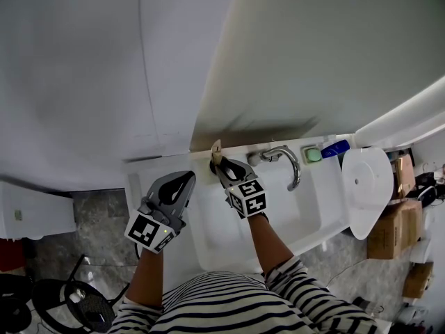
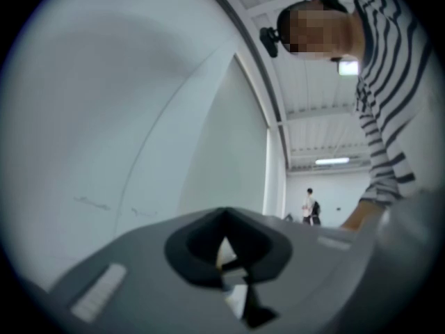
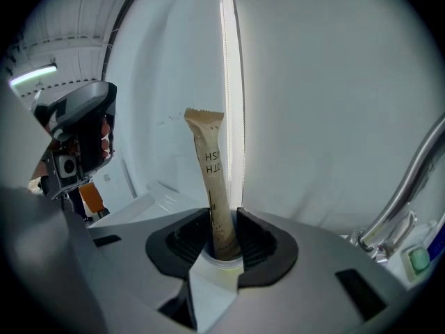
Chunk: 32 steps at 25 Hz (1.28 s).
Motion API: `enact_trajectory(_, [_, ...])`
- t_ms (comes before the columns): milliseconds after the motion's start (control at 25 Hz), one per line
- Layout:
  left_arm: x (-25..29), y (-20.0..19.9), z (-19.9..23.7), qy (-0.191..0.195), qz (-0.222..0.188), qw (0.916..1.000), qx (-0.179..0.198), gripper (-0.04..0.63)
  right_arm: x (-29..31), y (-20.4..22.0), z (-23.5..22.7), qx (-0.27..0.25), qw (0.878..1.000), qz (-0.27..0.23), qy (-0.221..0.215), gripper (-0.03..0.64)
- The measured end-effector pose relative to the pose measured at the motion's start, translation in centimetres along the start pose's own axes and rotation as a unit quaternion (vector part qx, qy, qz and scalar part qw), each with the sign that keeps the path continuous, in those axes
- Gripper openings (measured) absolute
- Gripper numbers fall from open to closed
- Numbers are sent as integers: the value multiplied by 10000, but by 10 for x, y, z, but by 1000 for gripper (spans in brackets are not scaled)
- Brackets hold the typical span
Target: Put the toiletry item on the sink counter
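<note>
Packet (image 3: 211, 172) upright in cup (image 3: 224, 263), right claw (image 3: 224, 220) parted

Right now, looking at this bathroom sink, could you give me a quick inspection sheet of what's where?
Surface: white sink counter with a basin.
Job's things: tan paper packet stands upright at the back ledge, left of the faucet.
Clutter: green item and blue item beside the faucet.
Grippers: right gripper open, packet between its jaws; left gripper shut, empty.
Cables: nothing seen.
Surroundings: pale walls; cardboard boxes on the floor at right.
</note>
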<state>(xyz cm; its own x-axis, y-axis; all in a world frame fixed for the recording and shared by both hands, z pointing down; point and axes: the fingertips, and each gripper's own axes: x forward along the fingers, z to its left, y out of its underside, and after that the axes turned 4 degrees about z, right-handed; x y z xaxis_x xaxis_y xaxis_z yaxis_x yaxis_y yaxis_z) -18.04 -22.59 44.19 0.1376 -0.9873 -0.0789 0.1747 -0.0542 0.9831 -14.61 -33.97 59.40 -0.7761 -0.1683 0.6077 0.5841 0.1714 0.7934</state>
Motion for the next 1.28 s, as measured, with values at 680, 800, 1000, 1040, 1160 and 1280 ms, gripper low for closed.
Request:
enact_trajectory(680, [0,-3,-12,77,54,9999,79,8,-23,-13,8,15,9995,-297,-39,112])
enact_trajectory(800, [-1,-4,-17,111,51,9999,97,8,-32,-19,11,5,9991,-414,-39,112])
enact_trajectory(1000, [-2,-8,-26,162,57,9998,129,8,-55,-30,14,26,9979,-655,2,110])
enact_trajectory(1040, [-3,-9,-28,178,61,9997,137,8,-59,-32,15,27,9974,-714,10,110])
enact_trajectory(1160, [-3,-10,-35,235,78,9996,166,8,-75,-38,17,14,9959,-908,31,107])
enact_trajectory(1280, [-4,-10,-42,293,107,9993,206,8,-91,-44,21,-33,9934,-1147,64,86])
